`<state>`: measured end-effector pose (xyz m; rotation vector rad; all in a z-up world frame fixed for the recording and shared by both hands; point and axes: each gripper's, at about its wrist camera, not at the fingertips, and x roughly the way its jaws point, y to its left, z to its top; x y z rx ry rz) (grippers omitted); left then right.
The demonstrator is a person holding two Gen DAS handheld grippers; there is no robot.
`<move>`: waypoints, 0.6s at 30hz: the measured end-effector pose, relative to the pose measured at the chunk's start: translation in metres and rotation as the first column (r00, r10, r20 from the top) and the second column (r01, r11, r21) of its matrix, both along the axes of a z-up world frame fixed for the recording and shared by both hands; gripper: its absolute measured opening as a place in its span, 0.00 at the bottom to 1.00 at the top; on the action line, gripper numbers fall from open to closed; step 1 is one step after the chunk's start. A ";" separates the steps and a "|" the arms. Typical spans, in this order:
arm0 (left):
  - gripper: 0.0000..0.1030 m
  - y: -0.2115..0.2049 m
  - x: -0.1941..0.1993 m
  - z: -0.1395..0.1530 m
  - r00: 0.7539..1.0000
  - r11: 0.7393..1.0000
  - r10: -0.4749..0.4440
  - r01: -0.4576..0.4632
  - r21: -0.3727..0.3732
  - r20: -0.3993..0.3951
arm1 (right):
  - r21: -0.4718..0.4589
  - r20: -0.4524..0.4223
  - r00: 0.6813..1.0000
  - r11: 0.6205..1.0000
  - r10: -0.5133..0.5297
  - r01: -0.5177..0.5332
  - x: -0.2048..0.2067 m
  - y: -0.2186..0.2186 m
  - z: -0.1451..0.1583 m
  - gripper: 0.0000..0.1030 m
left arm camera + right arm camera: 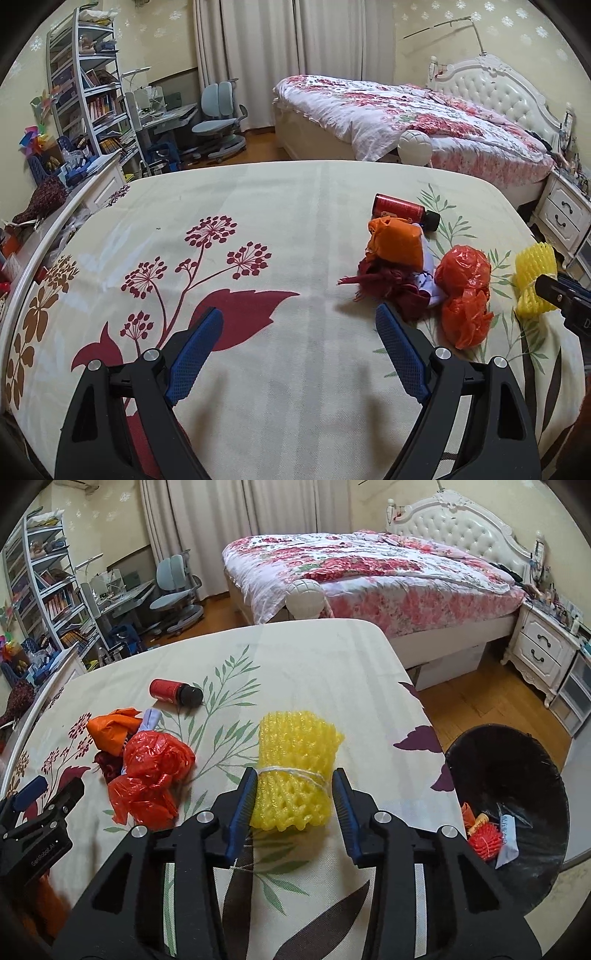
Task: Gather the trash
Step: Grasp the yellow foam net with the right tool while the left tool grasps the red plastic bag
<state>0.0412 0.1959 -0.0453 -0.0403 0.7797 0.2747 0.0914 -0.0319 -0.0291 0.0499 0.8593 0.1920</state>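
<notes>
A yellow foam net [299, 746], tied at the waist with white string, lies on the flowered tablecloth [314, 664]. My right gripper [294, 773] is shut on it, one blue pad against each side. To its left are a crumpled red plastic bag [151, 775], an orange bag [110, 727] and a red bottle with a black cap [173, 691] on its side. My left gripper [299, 310] hangs open over bare cloth, nothing between its fingers. The red bag [463, 291], orange bag [399, 242], a dark red cloth [391, 288] and the bottle [402, 212] lie just right of it.
A black trash bin [517, 775] stands on the floor off the table's right edge, with a red foam net and wrappers inside. Beyond the table are a bed [369, 572], a nightstand [539, 653], a desk chair [218, 125] and bookshelves [88, 92].
</notes>
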 end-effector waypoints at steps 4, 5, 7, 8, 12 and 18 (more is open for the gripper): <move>0.82 -0.005 -0.001 0.000 1.000 1.000 -0.006 0.006 -0.005 -0.005 | 0.011 -0.004 1.000 1.000 0.008 -0.008 0.008 0.004 -0.005 0.45; 0.82 -0.006 -0.002 0.000 1.000 1.000 -0.006 0.006 -0.004 -0.005 | 0.014 -0.009 1.000 1.000 0.014 -0.014 0.010 0.006 -0.007 0.47; 0.82 -0.008 -0.003 -0.001 1.000 1.000 -0.006 0.006 -0.001 -0.005 | 0.014 -0.009 1.000 1.000 0.017 -0.017 0.011 0.009 -0.009 0.48; 0.82 -0.008 -0.004 -0.001 1.000 1.000 -0.006 0.006 -0.003 -0.006 | 0.019 -0.014 1.000 1.000 0.022 -0.022 0.012 0.010 -0.010 0.48; 0.82 -0.011 -0.005 -0.002 1.000 1.000 -0.013 0.013 -0.016 -0.011 | 0.028 -0.042 0.998 0.998 0.056 -0.055 0.010 0.016 -0.017 0.42; 0.82 -0.023 -0.007 0.000 0.999 0.999 -0.035 0.035 -0.015 -0.004 | 0.004 -0.008 1.000 1.000 0.014 -0.014 -0.002 0.006 -0.014 0.39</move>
